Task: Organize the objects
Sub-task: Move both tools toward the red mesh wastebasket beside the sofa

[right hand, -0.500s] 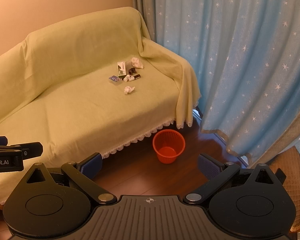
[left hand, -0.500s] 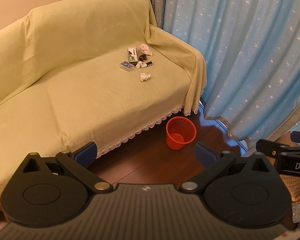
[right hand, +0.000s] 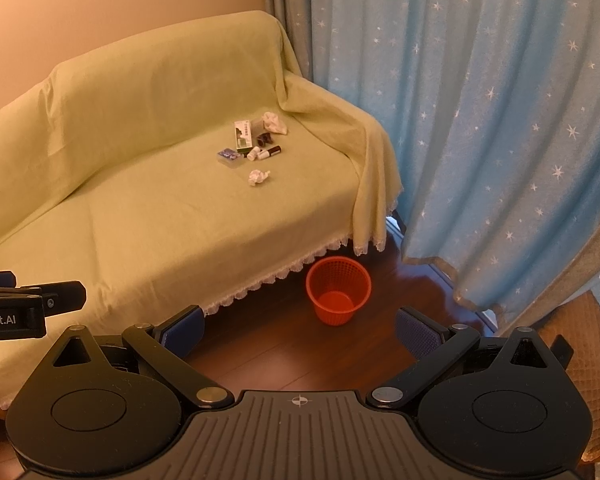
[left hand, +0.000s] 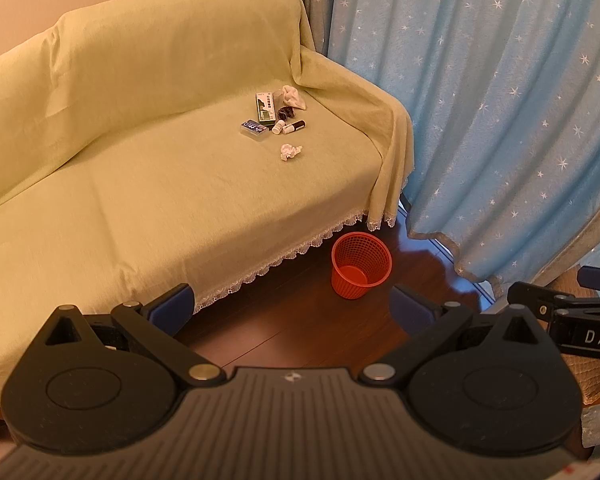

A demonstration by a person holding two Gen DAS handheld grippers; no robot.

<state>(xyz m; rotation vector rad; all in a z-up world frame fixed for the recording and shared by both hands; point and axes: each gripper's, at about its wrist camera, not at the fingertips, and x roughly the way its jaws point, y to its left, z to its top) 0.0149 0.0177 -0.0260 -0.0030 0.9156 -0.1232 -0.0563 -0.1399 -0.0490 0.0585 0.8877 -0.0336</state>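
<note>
A cluster of small items lies on the right part of the green-covered sofa [left hand: 140, 184]: a white-green box [left hand: 265, 107], a blue pack [left hand: 254, 129], a small white bottle [left hand: 278, 127], a dark-capped tube [left hand: 295, 126], a dark scrunchie [left hand: 287, 112], a white cloth [left hand: 293, 97] and a crumpled tissue [left hand: 290, 151]. The cluster also shows in the right wrist view, with the box [right hand: 243, 136] and tissue [right hand: 258, 177]. A red mesh bin [left hand: 361, 265] stands on the floor before the sofa; it also shows in the right wrist view [right hand: 338, 290]. My left gripper [left hand: 293, 307] and right gripper [right hand: 300, 329] are open, empty, far from the items.
Blue star curtains [left hand: 500, 120] hang at the right. Dark wood floor [left hand: 300, 320] lies between me and the sofa. A brown quilted surface [right hand: 580, 344] sits at the right edge. The sofa cover's lace hem [left hand: 260, 272] hangs near the floor.
Both views have shifted only slightly; the sofa items and bin sit where they were. Both grippers stay open.
</note>
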